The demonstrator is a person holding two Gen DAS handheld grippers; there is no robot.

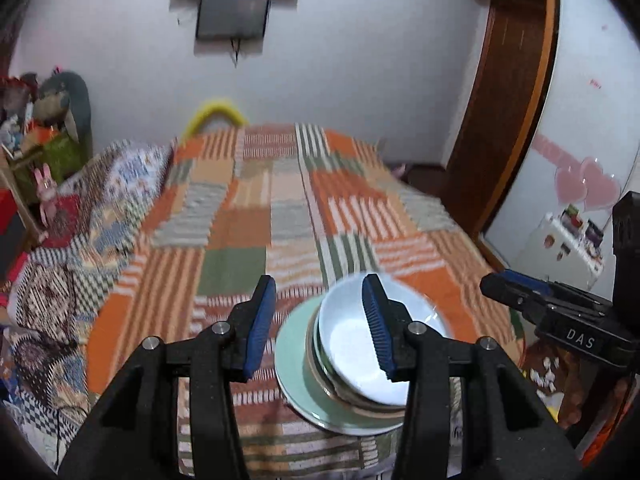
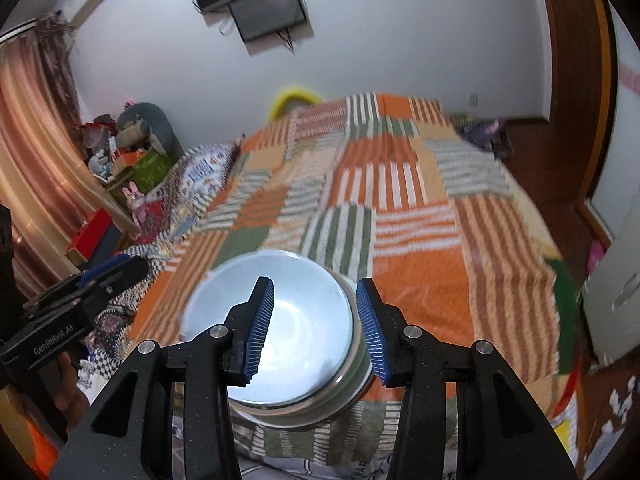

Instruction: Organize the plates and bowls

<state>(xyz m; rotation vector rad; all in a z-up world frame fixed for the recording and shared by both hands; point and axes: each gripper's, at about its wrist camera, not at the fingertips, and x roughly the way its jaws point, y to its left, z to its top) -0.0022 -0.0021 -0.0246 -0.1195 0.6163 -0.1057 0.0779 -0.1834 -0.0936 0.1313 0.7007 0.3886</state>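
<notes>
A stack of bowls stands on a pale green plate (image 1: 292, 372) on the patchwork bedspread (image 1: 256, 216), near the bed's front edge. The top bowl (image 1: 348, 344) is white and empty; in the right wrist view this bowl (image 2: 304, 332) fills the middle. My left gripper (image 1: 318, 292) hovers open above the stack's left side, its right finger in front of the bowl, with nothing pressed between the pads. My right gripper (image 2: 314, 286) hangs open over the stack's right rim, holding nothing. Each gripper shows in the other's view: the right gripper (image 1: 504, 280) and the left gripper (image 2: 120, 268).
Patterned pillows and blankets (image 1: 80, 240) lie along the bed's left side. A shelf with plush toys (image 1: 48, 128) stands at the far left. A wooden wardrobe (image 1: 512, 100) with a pale door is at the right. A yellow ring-shaped thing (image 1: 216, 110) sits beyond the bed's far end.
</notes>
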